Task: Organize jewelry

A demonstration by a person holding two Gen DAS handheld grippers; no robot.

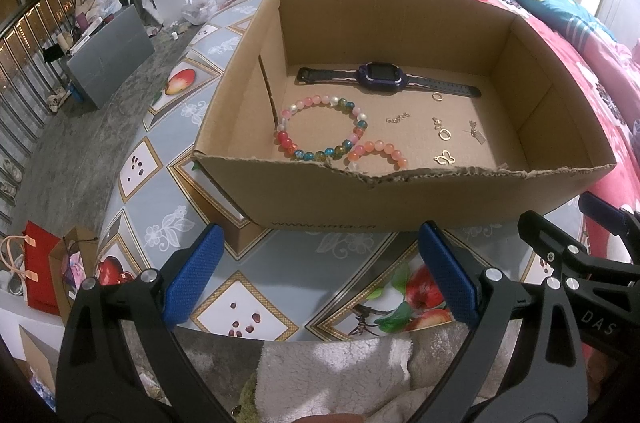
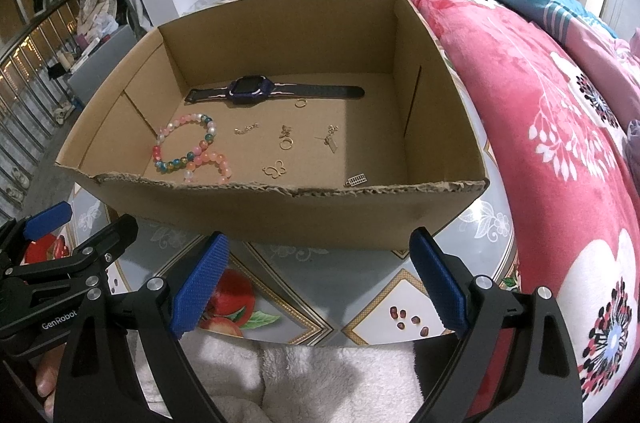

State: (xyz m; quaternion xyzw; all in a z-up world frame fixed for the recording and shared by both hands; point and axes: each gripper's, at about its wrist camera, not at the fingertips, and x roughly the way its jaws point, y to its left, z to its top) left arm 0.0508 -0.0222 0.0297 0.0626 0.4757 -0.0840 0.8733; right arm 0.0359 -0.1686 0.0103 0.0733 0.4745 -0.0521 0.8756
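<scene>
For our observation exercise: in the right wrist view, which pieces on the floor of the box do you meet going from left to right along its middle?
Multicoloured bead bracelet → small gold chain → gold ring charm → gold earring with a bar pendant.

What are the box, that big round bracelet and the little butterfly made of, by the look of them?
Box: corrugated cardboard, matte brown; the torn front rim shows the fluting. Bracelet: smooth round beads, glossy and partly see-through, so probably glass or plastic; the frames cannot settle which. Butterfly: thin gold-coloured outline with a slight shine, likely metal, though real gold or plating is not tellable.
</scene>
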